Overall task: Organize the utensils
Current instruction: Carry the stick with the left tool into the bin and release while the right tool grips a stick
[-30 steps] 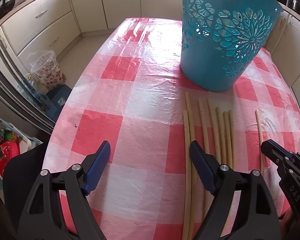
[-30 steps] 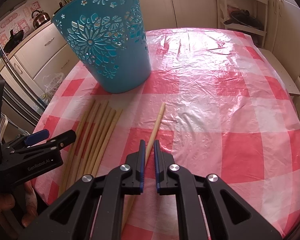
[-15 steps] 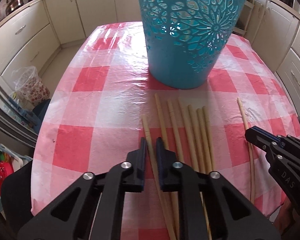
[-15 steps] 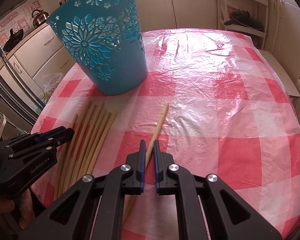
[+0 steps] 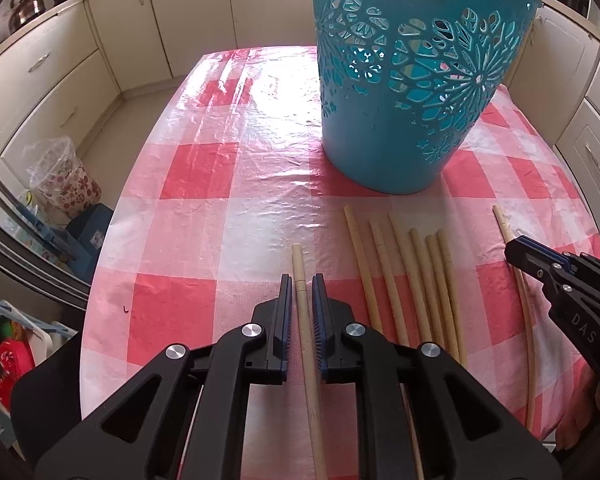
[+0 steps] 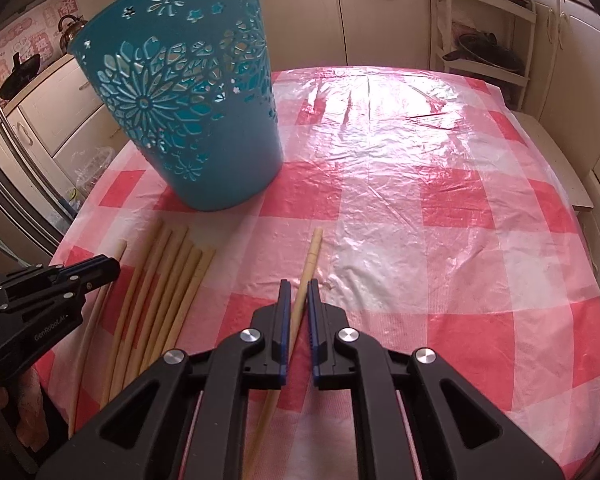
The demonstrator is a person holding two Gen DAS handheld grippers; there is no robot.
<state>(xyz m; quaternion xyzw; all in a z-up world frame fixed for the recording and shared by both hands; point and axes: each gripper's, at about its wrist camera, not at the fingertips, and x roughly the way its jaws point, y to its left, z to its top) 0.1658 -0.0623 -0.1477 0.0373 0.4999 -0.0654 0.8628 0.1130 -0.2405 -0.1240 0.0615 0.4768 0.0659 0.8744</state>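
A teal cut-out basket stands on the pink checked table; it also shows in the right wrist view. Several long bamboo chopsticks lie in a row in front of it. My left gripper is shut on one chopstick, pulled left of the row. My right gripper is shut on another single chopstick, lying apart to the right. Each gripper shows in the other's view: the right, the left.
Cream kitchen cabinets surround the table. A plastic bag and bins sit on the floor to the left. A shelf rack with pans stands at the back right. The table's near edge is just under both grippers.
My left gripper swung from open beside the row to shut on the leftmost chopstick and drew it left, away from the others. My right gripper stayed shut on its chopstick.
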